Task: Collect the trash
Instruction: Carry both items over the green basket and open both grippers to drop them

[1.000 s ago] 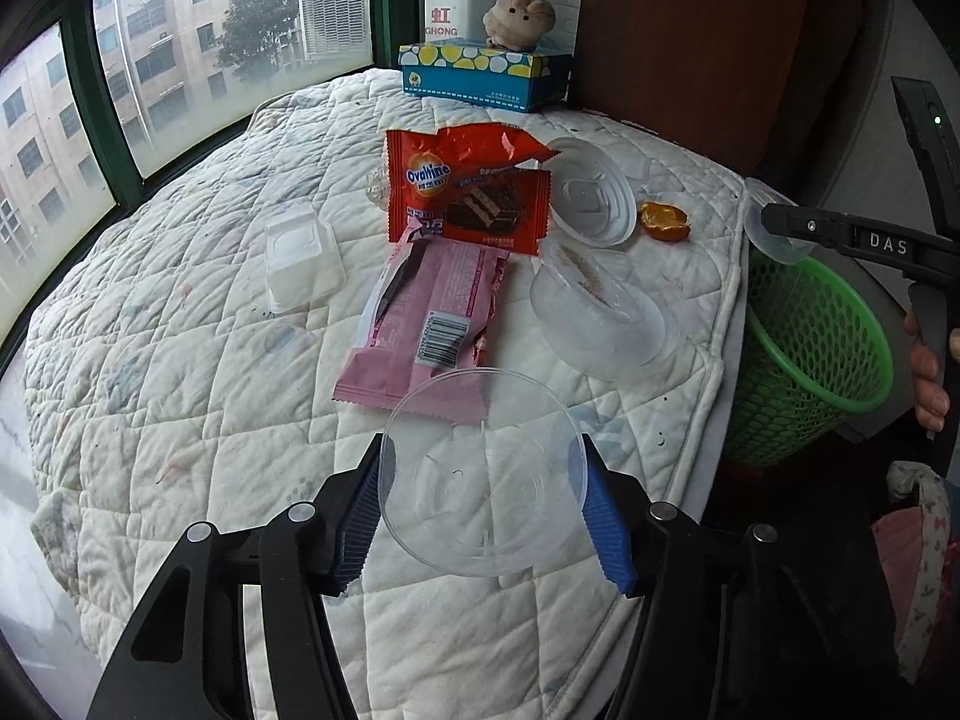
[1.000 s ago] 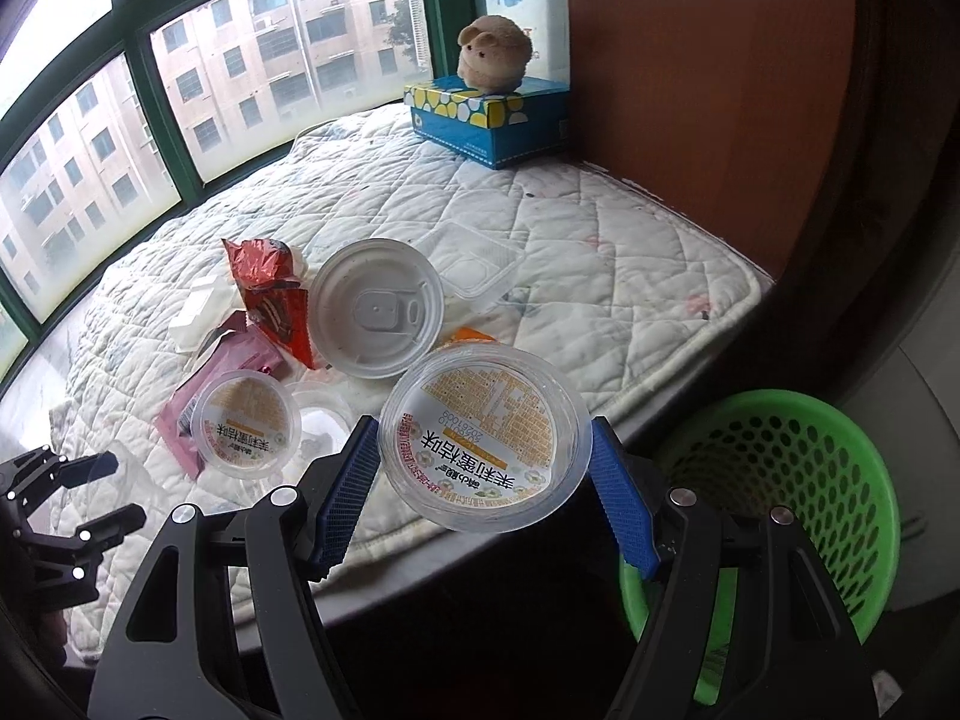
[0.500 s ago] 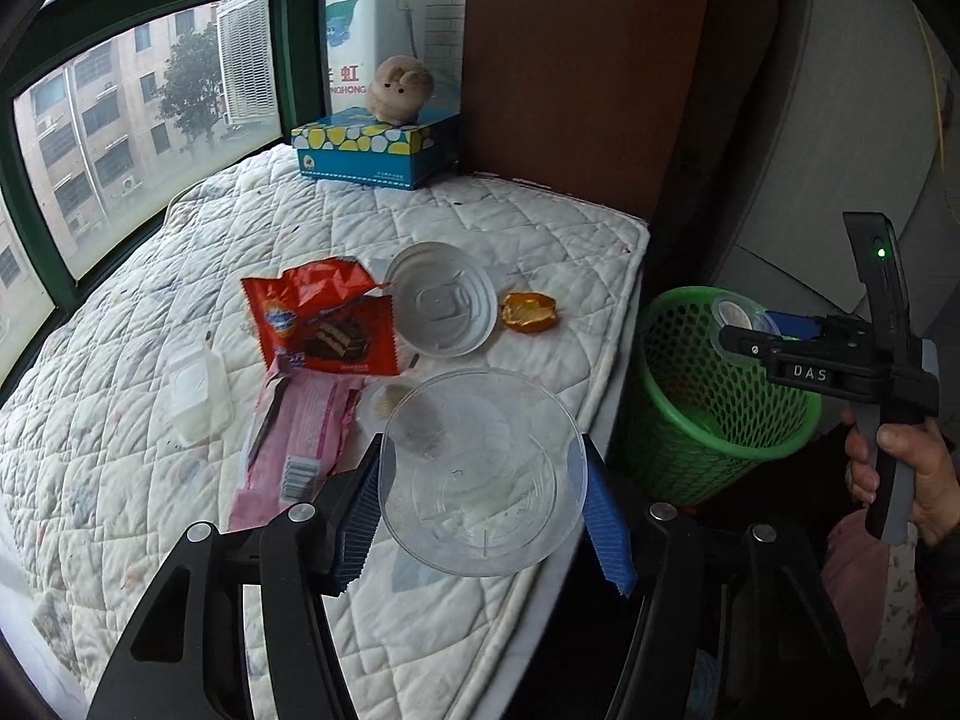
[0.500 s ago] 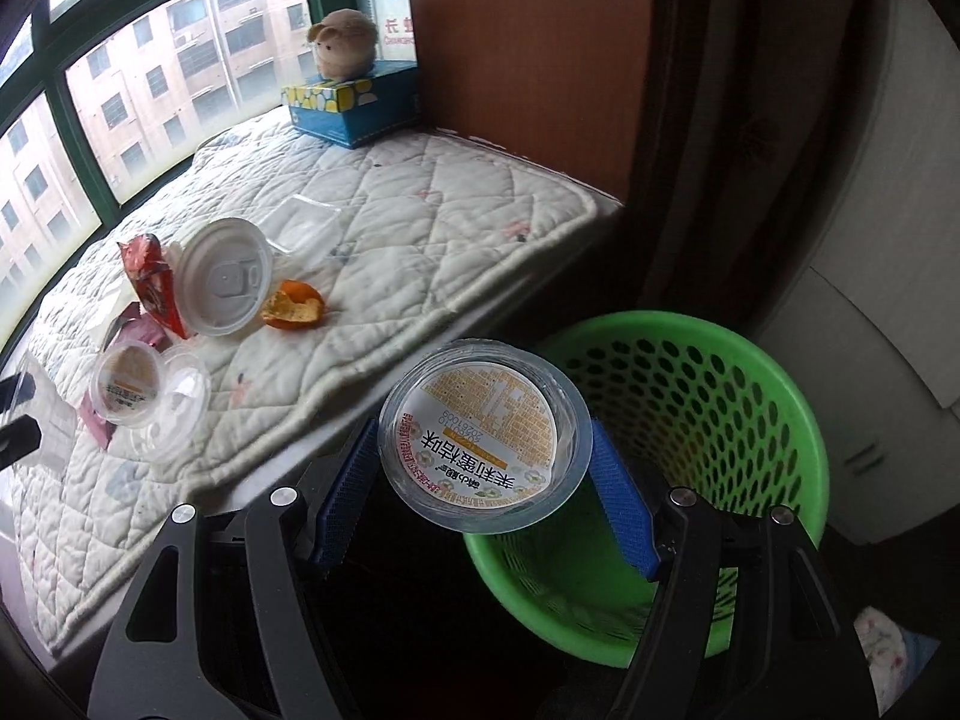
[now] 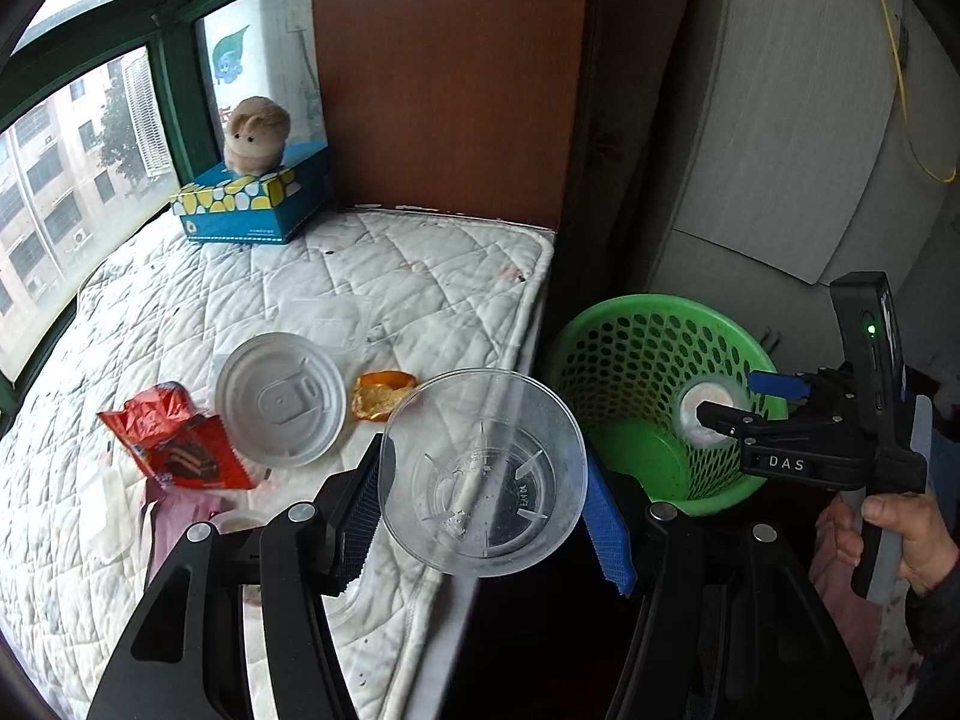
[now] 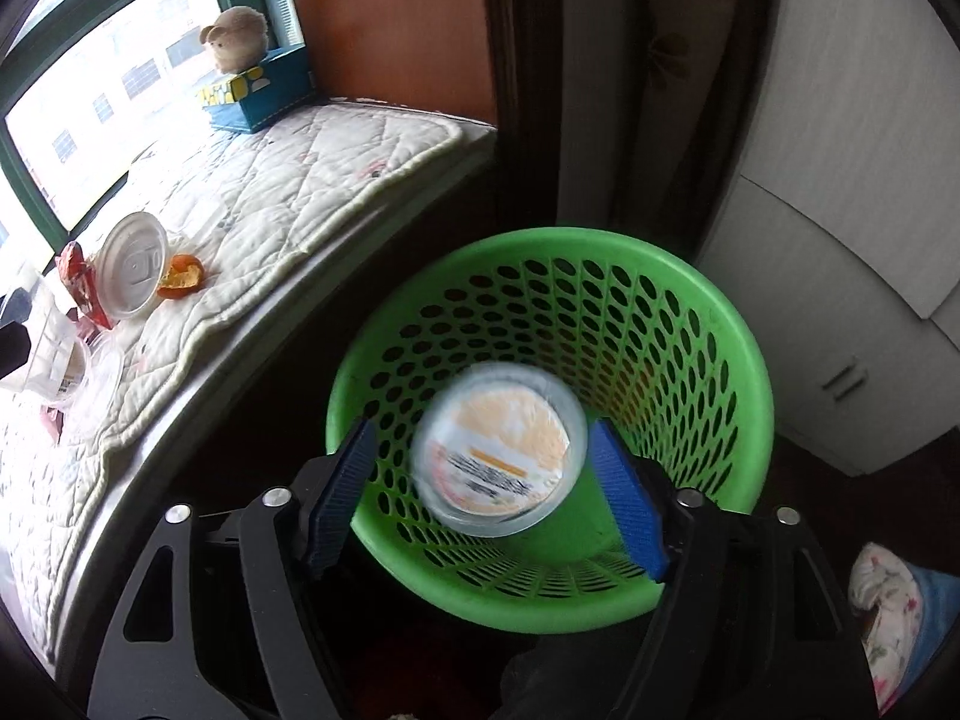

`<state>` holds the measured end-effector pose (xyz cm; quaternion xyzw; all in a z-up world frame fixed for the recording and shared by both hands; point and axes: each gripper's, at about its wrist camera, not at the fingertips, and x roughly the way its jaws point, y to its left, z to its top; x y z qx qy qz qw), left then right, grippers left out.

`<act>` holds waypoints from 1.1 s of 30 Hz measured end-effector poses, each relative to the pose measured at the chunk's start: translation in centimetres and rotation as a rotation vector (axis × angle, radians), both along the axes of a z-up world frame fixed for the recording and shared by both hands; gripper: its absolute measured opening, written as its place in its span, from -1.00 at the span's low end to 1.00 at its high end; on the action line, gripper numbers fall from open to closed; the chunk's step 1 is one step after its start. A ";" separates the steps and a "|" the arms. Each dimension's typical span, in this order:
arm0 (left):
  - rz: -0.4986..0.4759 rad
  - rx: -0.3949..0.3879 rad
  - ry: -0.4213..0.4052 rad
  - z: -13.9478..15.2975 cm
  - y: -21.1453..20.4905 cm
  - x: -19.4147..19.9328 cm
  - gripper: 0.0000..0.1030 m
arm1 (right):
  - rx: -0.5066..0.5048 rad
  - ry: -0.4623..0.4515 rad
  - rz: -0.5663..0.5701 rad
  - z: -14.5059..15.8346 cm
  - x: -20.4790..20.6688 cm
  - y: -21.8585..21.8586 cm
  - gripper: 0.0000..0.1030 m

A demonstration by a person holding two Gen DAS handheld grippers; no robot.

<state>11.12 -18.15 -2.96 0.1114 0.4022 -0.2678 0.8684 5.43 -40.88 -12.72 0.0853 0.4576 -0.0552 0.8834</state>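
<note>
My left gripper (image 5: 483,507) is shut on a clear plastic cup (image 5: 483,471), held over the mattress edge, left of the green basket (image 5: 636,330). My right gripper (image 6: 492,495) is open above the green basket (image 6: 744,360). A sealed pudding cup (image 6: 498,450) with an orange label is blurred between the fingers without touching them, falling into the basket. In the left wrist view the right gripper (image 5: 729,405) sits over the basket with the pudding cup (image 5: 699,417) beside it.
On the quilted mattress (image 5: 420,264) lie a white lid (image 5: 281,399), an orange peel (image 5: 381,396), a red Ovaltine wrapper (image 5: 177,450), a pink wrapper (image 5: 180,507) and a clear box (image 5: 327,315). A tissue box with a plush toy (image 5: 252,198) stands at the back.
My right gripper opened over the basket and let go of the pudding cup, which is dropping. My left gripper carried the clear cup right, toward the basket.
</note>
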 end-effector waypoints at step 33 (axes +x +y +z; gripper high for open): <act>-0.207 0.019 0.117 -6.4 -14.5 0.1 0.52 | -0.011 -0.112 -0.158 4.0 -6.9 -6.5 0.55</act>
